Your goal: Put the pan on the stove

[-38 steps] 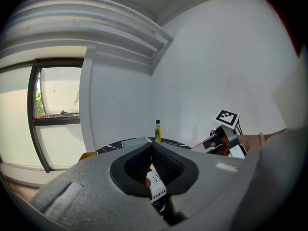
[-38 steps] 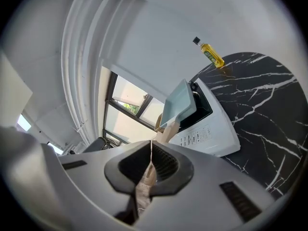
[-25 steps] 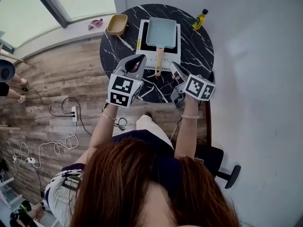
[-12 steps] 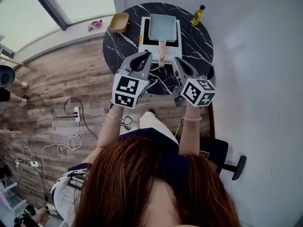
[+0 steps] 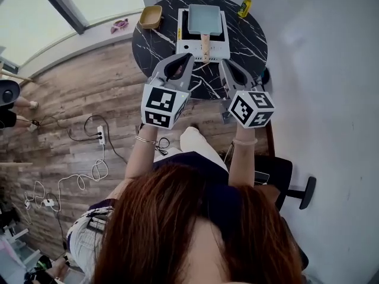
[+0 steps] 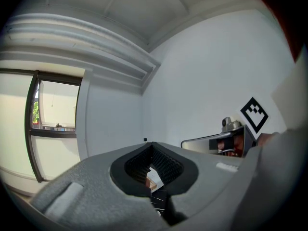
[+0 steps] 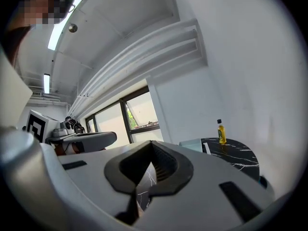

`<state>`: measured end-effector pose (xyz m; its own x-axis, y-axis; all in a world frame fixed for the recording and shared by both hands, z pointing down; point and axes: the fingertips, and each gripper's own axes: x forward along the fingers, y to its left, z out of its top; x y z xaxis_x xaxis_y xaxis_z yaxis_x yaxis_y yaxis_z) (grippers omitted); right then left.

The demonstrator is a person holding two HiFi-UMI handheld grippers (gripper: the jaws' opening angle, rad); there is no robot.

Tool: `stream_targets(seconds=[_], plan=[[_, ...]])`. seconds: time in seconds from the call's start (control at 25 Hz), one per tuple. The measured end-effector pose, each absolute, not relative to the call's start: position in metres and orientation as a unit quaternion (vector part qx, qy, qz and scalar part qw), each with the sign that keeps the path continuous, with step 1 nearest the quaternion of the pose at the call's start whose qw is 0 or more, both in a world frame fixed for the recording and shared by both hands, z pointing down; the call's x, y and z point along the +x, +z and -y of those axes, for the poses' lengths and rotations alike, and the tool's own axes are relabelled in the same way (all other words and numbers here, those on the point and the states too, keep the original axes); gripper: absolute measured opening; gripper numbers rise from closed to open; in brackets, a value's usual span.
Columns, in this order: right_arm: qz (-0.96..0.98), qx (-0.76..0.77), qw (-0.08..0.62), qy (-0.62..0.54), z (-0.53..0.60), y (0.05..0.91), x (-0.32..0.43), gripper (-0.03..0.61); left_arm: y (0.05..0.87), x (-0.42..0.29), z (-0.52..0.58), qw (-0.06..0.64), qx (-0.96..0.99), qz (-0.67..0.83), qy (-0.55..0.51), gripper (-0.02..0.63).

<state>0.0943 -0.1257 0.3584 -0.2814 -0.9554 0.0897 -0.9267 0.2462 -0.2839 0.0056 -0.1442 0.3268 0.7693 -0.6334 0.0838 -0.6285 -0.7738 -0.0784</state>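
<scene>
withdrawn from the table (image 5: 249,47): my left gripper (image 5: 186,58) and right gripper (image 5: 225,65), both closed, empty; pan (image 5: 204,17) sat on stove (image 5: 184,47).

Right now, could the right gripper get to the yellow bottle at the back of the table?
Probably yes. The right gripper hovers at the near edge of the table, and only bare marble lies between it and the bottle; the pan sits aside. Its jaws are shut, so they would need opening first.

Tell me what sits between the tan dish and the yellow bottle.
The white stove with the pale blue pan on it; the head view shows this.
</scene>
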Motion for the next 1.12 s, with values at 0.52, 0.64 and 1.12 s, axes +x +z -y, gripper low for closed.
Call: stream_targets(seconds=[0.52, 0.64, 1.12], plan=[[-0.781, -0.614, 0.045, -0.103, 0.072, 0.338, 0.063, 0.008, 0.317, -0.026, 0.094, 0.026, -0.944, -0.328, -0.040, 0.012], [-0.779, -0.618, 0.046, -0.097, 0.063, 0.335, 0.058, 0.008, 0.317, -0.032, 0.085, 0.029, -0.944, -0.326, -0.038, 0.012], [-0.779, -0.620, 0.044, -0.085, 0.036, 0.329, 0.036, 0.008, 0.308, -0.056, 0.059, 0.037, -0.945, -0.323, -0.025, 0.012]])
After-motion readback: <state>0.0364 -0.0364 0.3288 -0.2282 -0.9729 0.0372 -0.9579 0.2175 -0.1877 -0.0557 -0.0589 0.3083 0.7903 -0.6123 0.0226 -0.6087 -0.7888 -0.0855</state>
